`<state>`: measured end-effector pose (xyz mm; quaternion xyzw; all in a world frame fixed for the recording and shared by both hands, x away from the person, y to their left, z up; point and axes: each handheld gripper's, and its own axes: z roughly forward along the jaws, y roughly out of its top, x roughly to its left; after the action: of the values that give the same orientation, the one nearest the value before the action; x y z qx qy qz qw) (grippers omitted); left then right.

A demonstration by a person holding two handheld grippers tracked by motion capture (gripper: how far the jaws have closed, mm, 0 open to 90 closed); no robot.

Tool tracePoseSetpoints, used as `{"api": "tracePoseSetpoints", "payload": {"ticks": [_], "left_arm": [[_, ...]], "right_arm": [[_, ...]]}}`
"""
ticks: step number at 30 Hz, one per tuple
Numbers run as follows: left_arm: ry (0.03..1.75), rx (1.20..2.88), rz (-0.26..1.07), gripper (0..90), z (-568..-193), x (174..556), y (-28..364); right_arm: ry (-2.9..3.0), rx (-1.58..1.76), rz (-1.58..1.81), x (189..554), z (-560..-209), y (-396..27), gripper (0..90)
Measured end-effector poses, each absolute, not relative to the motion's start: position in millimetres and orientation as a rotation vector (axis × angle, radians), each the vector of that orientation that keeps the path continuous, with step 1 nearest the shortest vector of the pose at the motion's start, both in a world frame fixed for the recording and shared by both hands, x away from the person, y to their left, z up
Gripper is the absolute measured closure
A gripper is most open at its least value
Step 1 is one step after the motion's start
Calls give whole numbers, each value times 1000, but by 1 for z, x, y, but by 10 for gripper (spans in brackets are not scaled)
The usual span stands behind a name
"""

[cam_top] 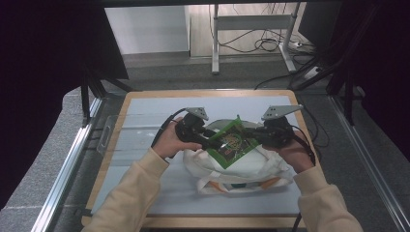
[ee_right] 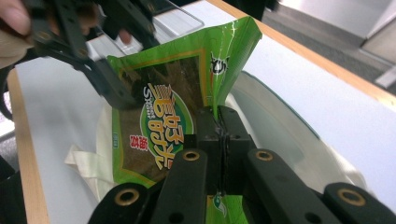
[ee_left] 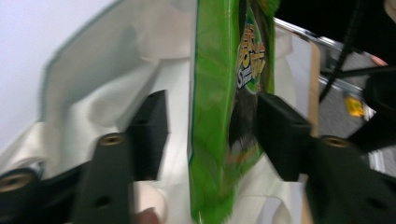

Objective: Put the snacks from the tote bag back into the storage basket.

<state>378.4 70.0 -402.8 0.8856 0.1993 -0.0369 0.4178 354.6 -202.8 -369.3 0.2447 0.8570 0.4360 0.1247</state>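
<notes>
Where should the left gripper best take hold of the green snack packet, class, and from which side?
Probably the free flat edge of the snack packet, opposite the right gripper, which pinches the other edge. The left gripper straddles the thin packet edge-on, so come straight in, a jaw on each face.

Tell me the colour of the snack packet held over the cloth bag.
Bright green, with a dark centre panel; the snack packet shows best in the right gripper view.
</notes>
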Motion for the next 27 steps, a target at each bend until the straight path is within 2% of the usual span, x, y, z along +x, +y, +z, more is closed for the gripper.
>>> {"api": "tracePoseSetpoints", "payload": {"ticks": [2,8,15,17,20,24,27], "left_arm": [[486,2252,-96,584,-404,379,68],[487,2231,-152,707,-404,380,72],[490,2223,-148,719,-403,378,76],[494,2220,-133,719,-403,377,78],[506,2204,-116,719,-404,374,81],[515,2177,-101,719,-404,370,85],[527,2159,-90,719,-406,367,88]], "right_arm": [[2495,677,1274,353,-369,-200,878],[2483,636,1245,352,-369,-198,874],[2465,618,1258,351,-370,-196,837],[2445,628,1289,350,-370,-197,794],[2386,691,1360,347,-368,-203,616],[2315,781,1429,339,-370,-213,485],[2273,841,1491,334,-373,-223,429]]}}
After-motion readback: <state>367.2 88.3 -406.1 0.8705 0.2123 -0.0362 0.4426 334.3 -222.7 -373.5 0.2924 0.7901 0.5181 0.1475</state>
